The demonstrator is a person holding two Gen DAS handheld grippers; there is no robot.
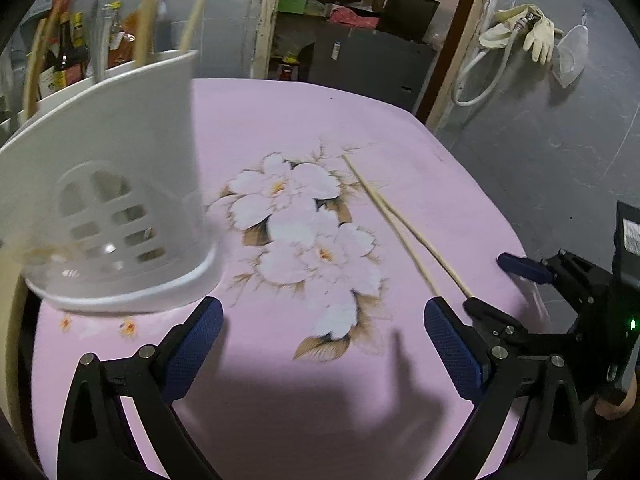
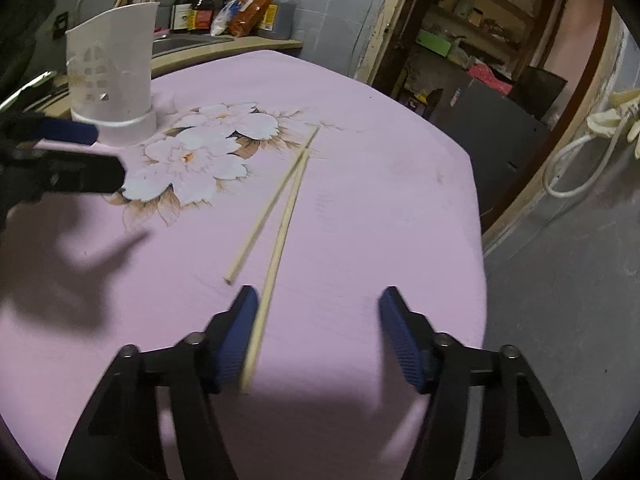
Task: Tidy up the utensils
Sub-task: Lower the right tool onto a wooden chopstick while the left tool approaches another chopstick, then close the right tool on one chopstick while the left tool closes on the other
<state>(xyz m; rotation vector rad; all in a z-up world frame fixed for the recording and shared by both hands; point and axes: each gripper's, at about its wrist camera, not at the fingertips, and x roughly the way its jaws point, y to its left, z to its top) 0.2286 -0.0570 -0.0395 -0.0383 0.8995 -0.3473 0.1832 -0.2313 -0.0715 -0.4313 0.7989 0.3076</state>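
two chopsticks [image 2: 276, 216], one holder [image 2: 114, 68]

Left gripper [image 1: 322, 330]: black angular linkage arms, silver round screws
Finger pads [image 1: 194, 344]: dark blue, finely cross-hatched texture
Right gripper [image 2: 316, 332]: same black frame, blue ribbed pads
Right gripper body: green indicator light, white label

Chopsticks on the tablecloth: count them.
2. Both chopsticks lie crossed right of the flower print; the longer one's end sits between the right gripper's open jaws.
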